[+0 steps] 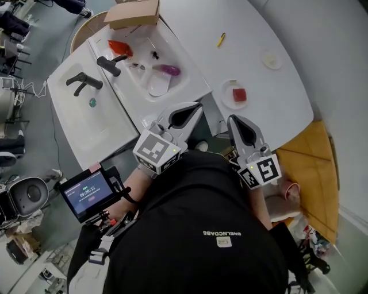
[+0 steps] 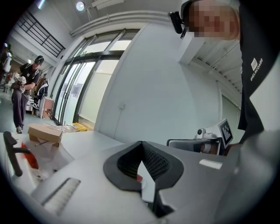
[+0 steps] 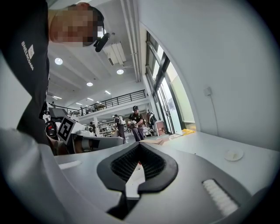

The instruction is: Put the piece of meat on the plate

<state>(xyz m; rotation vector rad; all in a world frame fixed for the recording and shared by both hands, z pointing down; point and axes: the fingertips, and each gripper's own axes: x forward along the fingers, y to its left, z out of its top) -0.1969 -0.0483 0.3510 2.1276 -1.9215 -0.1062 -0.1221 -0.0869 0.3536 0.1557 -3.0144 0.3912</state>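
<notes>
- Head view: left tongs (image 1: pixel 192 110) & right tongs (image 1: pixel 237 123) sit side by side at the near edge of the white table (image 1: pixel 253 34). Both point fwd, nothing in either.
- Piece of meat (image 1: pixel 239 95), red, lies on the small white plate (image 1: pixel 224 97) on the table. It's just ahead of the tips, nearer the right tongs, touched by neither.
- Same view, left of the plate: white sink basin (image 1: pixel 167 46) w/ black faucet (image 1: pixel 110 63). Cardboard box (image 1: pixel 132 12) at its far end; small white disc (image 1: pixel 272 60) further out on the table.
- Left gripper view: left tongs (image 2: pixel 141 144) pressed together, tips meeting, no item pinched. A bit of red & white shows thru the slot behind the tips. Cardboard box (image 2: pixel 45 133) far left.
- Right gripper view: right tongs (image 3: pixel 139 146) pressed together too, empty. Small white disc (image 3: pixel 233 155) lies on the table (image 3: pixel 205 146) to the right.
</notes>
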